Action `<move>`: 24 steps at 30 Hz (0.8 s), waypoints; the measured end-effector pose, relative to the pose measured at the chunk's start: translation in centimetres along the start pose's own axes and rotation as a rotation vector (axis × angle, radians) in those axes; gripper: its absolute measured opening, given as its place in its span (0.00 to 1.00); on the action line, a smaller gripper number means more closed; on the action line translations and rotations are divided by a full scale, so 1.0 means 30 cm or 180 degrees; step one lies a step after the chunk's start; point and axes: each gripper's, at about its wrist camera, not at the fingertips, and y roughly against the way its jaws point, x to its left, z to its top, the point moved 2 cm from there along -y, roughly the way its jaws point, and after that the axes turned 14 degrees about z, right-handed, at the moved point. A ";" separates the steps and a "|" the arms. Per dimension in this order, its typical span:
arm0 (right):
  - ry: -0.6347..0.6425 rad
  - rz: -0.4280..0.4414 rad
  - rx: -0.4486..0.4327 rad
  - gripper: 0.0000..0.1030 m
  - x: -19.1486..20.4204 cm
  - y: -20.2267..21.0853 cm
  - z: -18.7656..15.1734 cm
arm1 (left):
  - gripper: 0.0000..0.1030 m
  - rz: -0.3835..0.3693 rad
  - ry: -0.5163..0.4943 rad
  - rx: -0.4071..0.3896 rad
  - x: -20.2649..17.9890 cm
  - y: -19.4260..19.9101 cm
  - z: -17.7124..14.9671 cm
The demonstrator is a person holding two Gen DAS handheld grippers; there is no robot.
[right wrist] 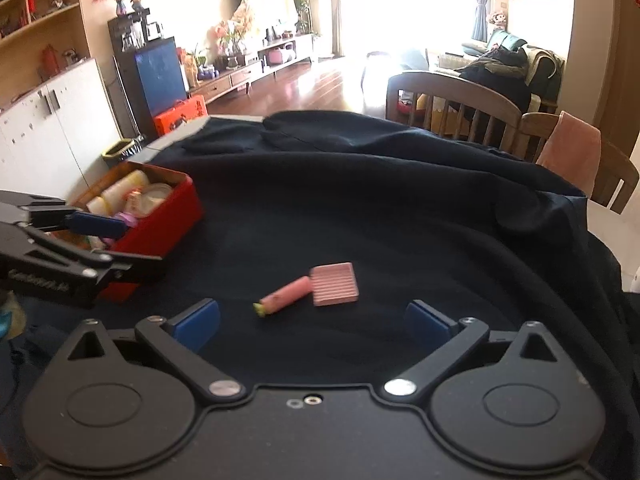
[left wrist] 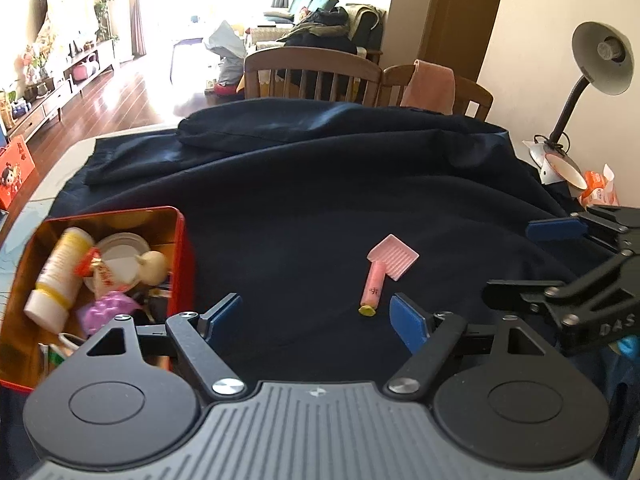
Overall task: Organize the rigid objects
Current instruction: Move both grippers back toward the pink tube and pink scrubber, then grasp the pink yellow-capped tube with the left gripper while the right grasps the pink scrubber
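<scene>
Raised letters "DAS" show on the right gripper [left wrist: 576, 264]; small marks on the pink scoop's [left wrist: 382, 276] handle are too small to read.

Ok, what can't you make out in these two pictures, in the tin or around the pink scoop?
- Left wrist view: the tin's near corner and lower contents are hidden behind the left gripper.
- Right wrist view: the tin's near end is covered by the left gripper; its contents are blurred.
- The print on the scoop's handle is too small to read in either view.
</scene>
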 end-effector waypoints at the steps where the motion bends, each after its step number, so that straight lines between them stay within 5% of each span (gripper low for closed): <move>1: 0.0003 -0.0009 0.0023 0.99 -0.015 -0.014 0.001 | 0.79 -0.0010 -0.0001 0.0016 -0.013 -0.012 -0.001; 12: 0.0041 0.0014 0.0249 0.98 -0.138 -0.164 0.001 | 0.79 0.0090 -0.0263 0.0057 -0.127 -0.171 -0.028; 24: 0.0198 0.0178 0.0440 0.81 -0.171 -0.266 0.004 | 0.79 0.0250 -0.0502 0.0141 -0.180 -0.298 -0.042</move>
